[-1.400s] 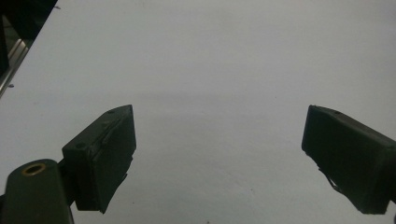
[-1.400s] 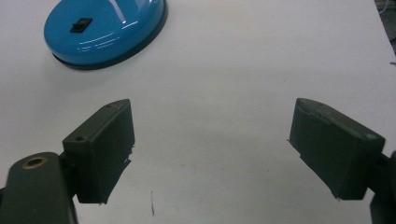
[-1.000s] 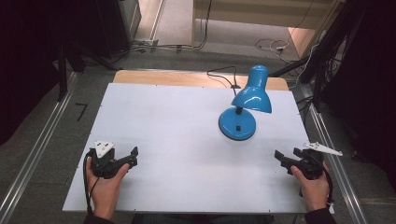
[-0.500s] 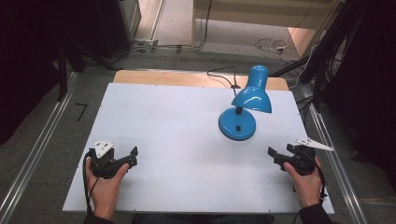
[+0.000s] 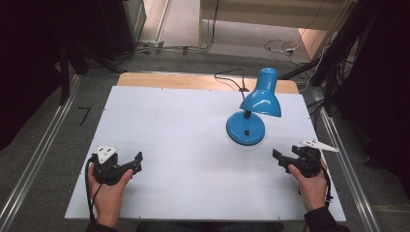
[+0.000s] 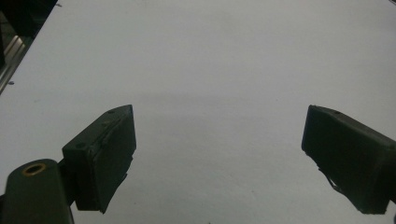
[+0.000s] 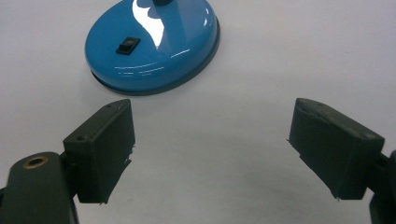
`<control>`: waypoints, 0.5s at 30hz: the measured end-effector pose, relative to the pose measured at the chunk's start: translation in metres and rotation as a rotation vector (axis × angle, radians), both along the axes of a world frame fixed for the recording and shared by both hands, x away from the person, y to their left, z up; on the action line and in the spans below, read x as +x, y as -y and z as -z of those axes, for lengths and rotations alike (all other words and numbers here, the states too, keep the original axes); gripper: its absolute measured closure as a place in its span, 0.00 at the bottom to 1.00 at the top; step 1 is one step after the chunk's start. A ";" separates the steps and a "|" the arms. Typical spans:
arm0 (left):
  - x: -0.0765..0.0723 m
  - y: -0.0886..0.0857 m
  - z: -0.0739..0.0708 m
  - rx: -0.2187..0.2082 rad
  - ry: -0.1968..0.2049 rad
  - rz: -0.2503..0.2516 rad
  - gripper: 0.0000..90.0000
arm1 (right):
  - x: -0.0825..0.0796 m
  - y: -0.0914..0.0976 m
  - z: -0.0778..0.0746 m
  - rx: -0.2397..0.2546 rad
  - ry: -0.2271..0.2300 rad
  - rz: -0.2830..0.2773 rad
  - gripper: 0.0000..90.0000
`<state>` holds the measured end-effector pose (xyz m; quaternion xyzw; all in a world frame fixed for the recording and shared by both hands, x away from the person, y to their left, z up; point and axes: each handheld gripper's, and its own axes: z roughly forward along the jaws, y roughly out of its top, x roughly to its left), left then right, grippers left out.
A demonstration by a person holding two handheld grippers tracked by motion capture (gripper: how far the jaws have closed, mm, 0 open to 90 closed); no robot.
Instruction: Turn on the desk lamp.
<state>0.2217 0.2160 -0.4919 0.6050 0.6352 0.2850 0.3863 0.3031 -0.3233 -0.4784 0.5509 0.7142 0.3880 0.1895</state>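
Observation:
A blue desk lamp (image 5: 254,108) stands on the white table (image 5: 174,125) right of centre, its shade bent down over its round base (image 7: 152,44). A black switch (image 7: 127,45) sits on that base. My right gripper (image 5: 283,162) is held low near the front right, a short way in front of the base and pointing toward it, jaws wide apart with nothing between them (image 7: 212,154). My left gripper (image 5: 135,162) rests at the front left, open over bare table (image 6: 217,158).
The lamp's black cable (image 5: 231,79) runs off the far edge over a wooden strip (image 5: 169,79). Metal rails (image 5: 36,159) flank the table on both sides. Dark equipment and cables lie on the floor beyond.
My right gripper has slid a little left and forward toward the lamp base. The left gripper and the lamp have stayed put.

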 end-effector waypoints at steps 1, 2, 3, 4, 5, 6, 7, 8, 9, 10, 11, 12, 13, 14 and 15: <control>0.000 0.000 0.000 0.001 -0.001 0.000 0.12 | 0.001 -0.001 0.000 0.003 -0.002 -0.002 0.15; 0.000 0.000 0.000 0.001 -0.001 0.001 0.12 | 0.001 -0.002 0.000 0.001 -0.001 -0.004 0.15; 0.000 0.000 0.000 0.000 -0.001 0.001 0.12 | 0.002 -0.003 0.000 0.000 -0.003 -0.005 0.15; 0.000 0.000 0.000 0.000 -0.002 0.001 0.12 | 0.003 -0.003 0.000 0.001 -0.002 -0.010 0.15; 0.000 0.000 0.000 -0.001 -0.004 0.000 0.12 | 0.003 -0.004 0.000 0.001 -0.005 -0.009 0.15; 0.000 0.000 0.000 -0.002 -0.002 0.000 0.12 | 0.003 -0.005 0.000 0.000 -0.005 -0.010 0.15; 0.000 0.000 0.000 -0.004 -0.002 0.000 0.12 | 0.004 -0.005 0.000 -0.002 -0.001 -0.014 0.15; 0.000 0.000 0.000 -0.006 -0.002 0.000 0.12 | 0.005 -0.005 0.000 -0.003 -0.003 -0.015 0.15; 0.000 -0.001 0.000 -0.007 -0.002 -0.001 0.12 | 0.005 -0.006 0.000 0.000 -0.004 -0.014 0.15; 0.000 -0.001 0.000 -0.008 -0.001 -0.002 0.12 | 0.006 -0.007 0.000 0.000 -0.002 -0.016 0.15; 0.000 -0.001 0.000 -0.008 -0.001 -0.002 0.12 | 0.006 -0.007 0.000 0.000 -0.002 -0.016 0.15; 0.000 -0.001 0.000 -0.007 -0.002 -0.002 0.12 | 0.007 -0.009 0.000 -0.003 -0.002 -0.018 0.15; 0.000 -0.001 0.000 -0.008 -0.002 -0.001 0.12 | 0.007 -0.009 0.000 -0.003 -0.002 -0.018 0.15; 0.000 -0.001 0.000 -0.007 -0.003 0.001 0.12 | 0.008 -0.010 0.000 -0.002 -0.003 -0.022 0.15; 0.000 -0.001 0.001 -0.008 -0.005 0.002 0.12 | 0.008 -0.011 0.000 -0.002 -0.003 -0.024 0.15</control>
